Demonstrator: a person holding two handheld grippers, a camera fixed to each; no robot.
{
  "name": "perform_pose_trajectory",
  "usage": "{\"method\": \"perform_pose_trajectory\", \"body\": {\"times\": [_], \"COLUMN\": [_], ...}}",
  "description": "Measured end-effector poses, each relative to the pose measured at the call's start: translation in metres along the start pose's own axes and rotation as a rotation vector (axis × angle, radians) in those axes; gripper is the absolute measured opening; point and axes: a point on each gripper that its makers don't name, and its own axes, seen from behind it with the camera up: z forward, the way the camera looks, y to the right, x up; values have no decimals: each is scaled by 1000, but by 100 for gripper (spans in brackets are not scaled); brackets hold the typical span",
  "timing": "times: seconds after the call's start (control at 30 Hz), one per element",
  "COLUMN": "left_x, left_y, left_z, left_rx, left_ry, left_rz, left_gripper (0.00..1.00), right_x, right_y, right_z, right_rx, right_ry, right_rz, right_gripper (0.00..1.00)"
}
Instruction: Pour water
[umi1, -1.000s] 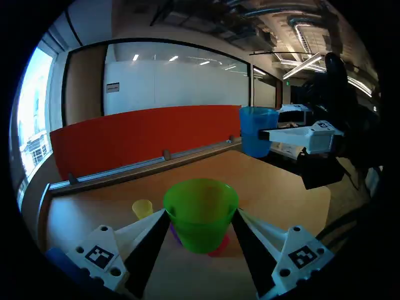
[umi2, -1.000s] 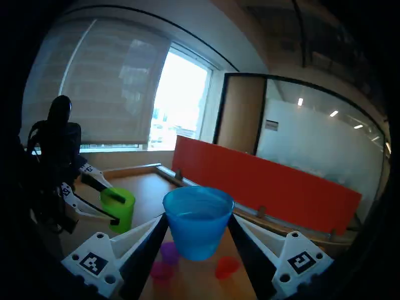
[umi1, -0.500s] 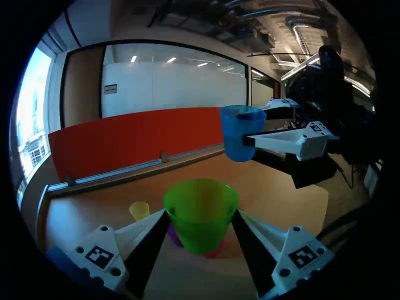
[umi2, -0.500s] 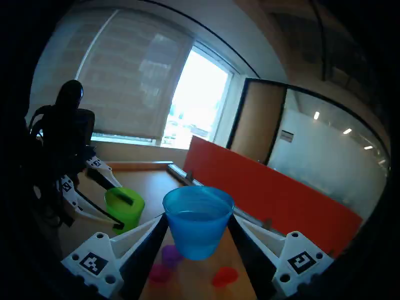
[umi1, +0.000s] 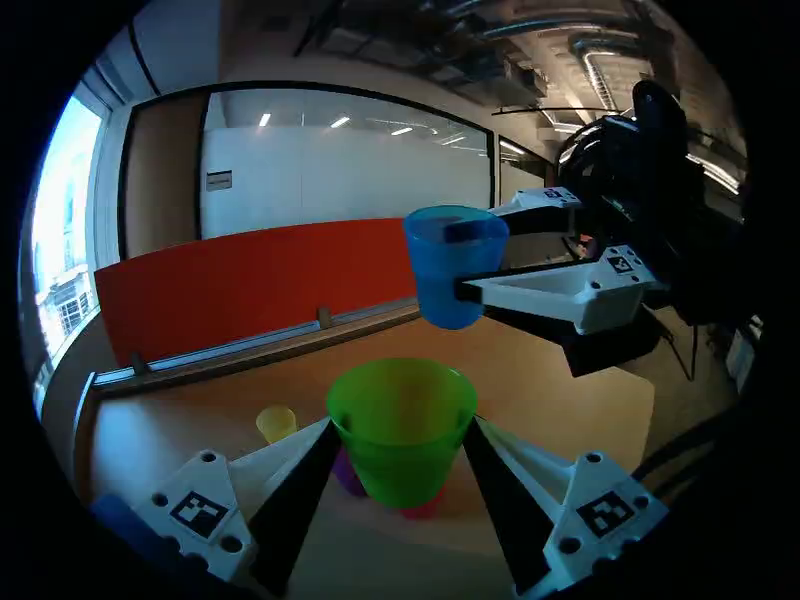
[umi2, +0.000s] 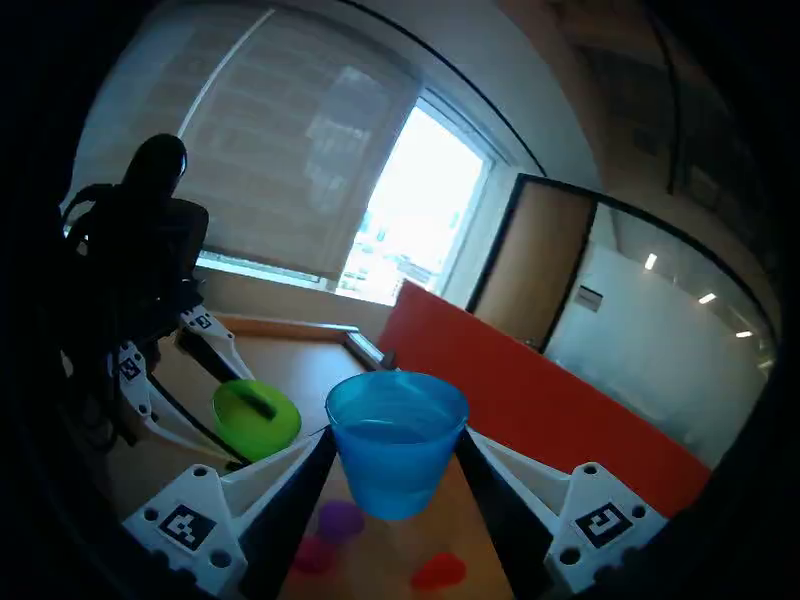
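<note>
A: Starting at the left gripper (umi1: 400, 428): both fingers press on the green cup (umi1: 402, 455), upright above the table (umi1: 560, 370); the right gripper (umi2: 395, 438) is clamped the same way on the blue cup (umi2: 397, 460), water visible inside.

B: What has changed?

A: In the left gripper view the blue cup has come in from the far right over the last second; it now hangs above the green rim and slightly right of it, level, nothing spilling; in the right gripper view the green mouth now shows more from above. I judge this the approach before the tilt (pour not yet begun).

B: Anything in the way?

A: Small cups on the table beneath: yellow cup (umi1: 275, 422), purple cup (umi2: 340, 520), red cup (umi2: 437, 570); all below the path; red partition (umi1: 260, 275) well behind. The space between the rims looks free; the risk is tipping before the blue lip sits over the green mouth.
</note>
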Motion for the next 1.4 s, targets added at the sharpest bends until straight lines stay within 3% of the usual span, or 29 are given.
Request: {"method": "perform_pose_trajectory", "body": {"times": [1.4], "left_x": [3], "left_y": [5], "left_z": [8], "left_rx": [-12], "left_ry": [0], "left_rz": [3], "left_gripper": [85], "right_x": [11], "right_y": [-11], "right_z": [28], "right_rx": [85], "right_ry": [-14], "right_rz": [-298], "right_gripper": [89]}}
